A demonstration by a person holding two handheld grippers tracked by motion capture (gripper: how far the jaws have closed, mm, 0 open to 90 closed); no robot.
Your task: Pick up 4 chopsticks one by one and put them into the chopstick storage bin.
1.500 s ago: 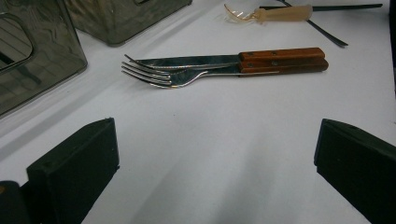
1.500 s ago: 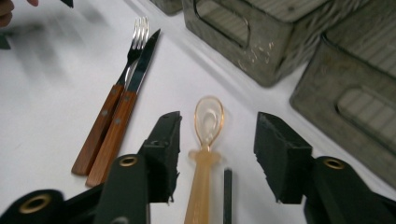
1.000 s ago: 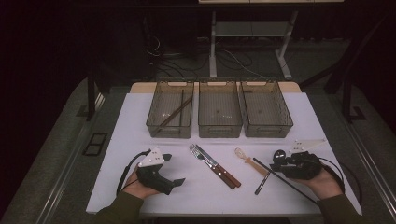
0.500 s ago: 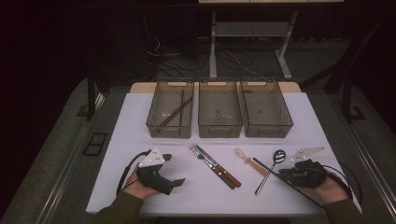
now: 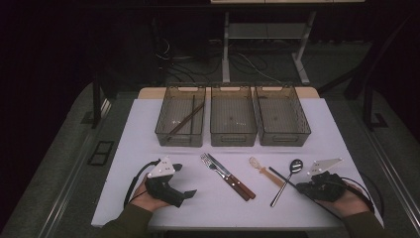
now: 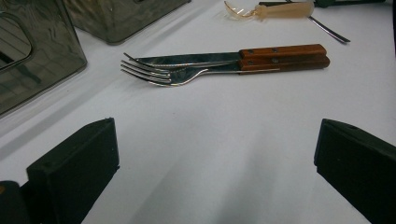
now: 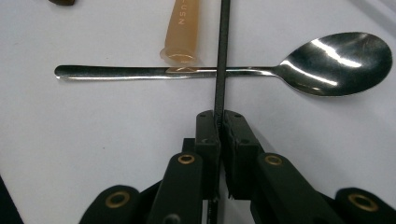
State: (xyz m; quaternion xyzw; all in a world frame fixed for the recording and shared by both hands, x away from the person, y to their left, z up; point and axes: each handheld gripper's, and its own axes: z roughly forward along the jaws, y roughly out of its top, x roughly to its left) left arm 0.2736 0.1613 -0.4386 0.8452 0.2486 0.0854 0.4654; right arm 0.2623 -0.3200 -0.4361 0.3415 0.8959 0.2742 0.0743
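Note:
My right gripper lies at the table's near right and is shut on a thin black chopstick. Its jaws have just been closing on that stick, which lies across the handle of a steel spoon. In the right gripper view the fingertips meet around the stick. A translucent plastic utensil lies just left of the spoon. A fork and a knife with wooden handles lie side by side at the centre. My left gripper rests open at the near left, facing them with nothing between its jaws.
Three translucent grey bins stand in a row at the back: left, middle and right. The left one holds dark chopsticks. The white table top ends just behind the bins and close to both hands.
My right gripper has drawn back toward the near right, uncovering the spoon's bowl, and its jaws have come together on the black chopstick. The left gripper has stayed put.

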